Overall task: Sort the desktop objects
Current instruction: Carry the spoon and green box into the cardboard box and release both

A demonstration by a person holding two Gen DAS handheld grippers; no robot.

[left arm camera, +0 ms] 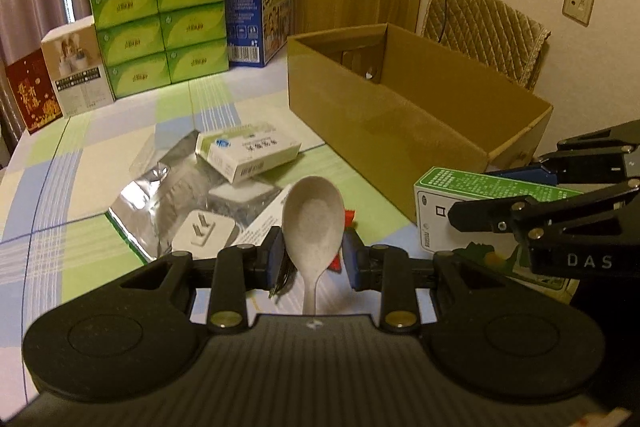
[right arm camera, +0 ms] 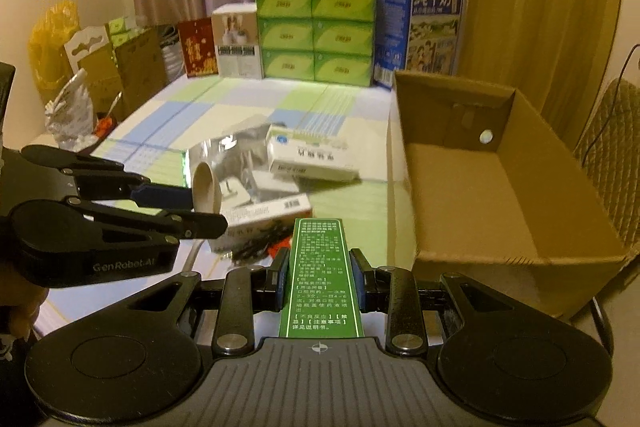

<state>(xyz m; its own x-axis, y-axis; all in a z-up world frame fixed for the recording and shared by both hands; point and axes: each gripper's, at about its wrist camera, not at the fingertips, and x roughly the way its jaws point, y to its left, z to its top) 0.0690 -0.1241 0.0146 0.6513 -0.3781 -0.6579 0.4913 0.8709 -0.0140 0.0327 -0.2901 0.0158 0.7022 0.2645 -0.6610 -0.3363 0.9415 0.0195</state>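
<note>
My left gripper (left arm camera: pixel 312 261) is shut on the neck of a pale beige spoon (left arm camera: pixel 313 221), bowl upward, held above the table. In the right wrist view that gripper (right arm camera: pixel 206 211) comes in from the left with the spoon (right arm camera: pixel 206 187) at its tip. My right gripper (right arm camera: pixel 320 281) is shut on a narrow green-and-white medicine box (right arm camera: pixel 320 267) that lies lengthwise between the pads. The left wrist view shows this box (left arm camera: pixel 480 193) in the right gripper (left arm camera: pixel 500 195), just in front of the open cardboard box (left arm camera: pixel 400 131). That cardboard box (right arm camera: pixel 480 195) holds nothing I can see.
On the checked tablecloth lie a white medicine box (left arm camera: pixel 250 153), a silver foil bag (left arm camera: pixel 168 191), a white plug adapter (left arm camera: pixel 200 231) and a red scrap (left arm camera: pixel 349 217). Green tissue boxes (left arm camera: pixel 160 27) and a blue milk carton (left arm camera: pixel 256 3) line the back. A padded chair (left arm camera: pixel 484 31) stands behind the cardboard box.
</note>
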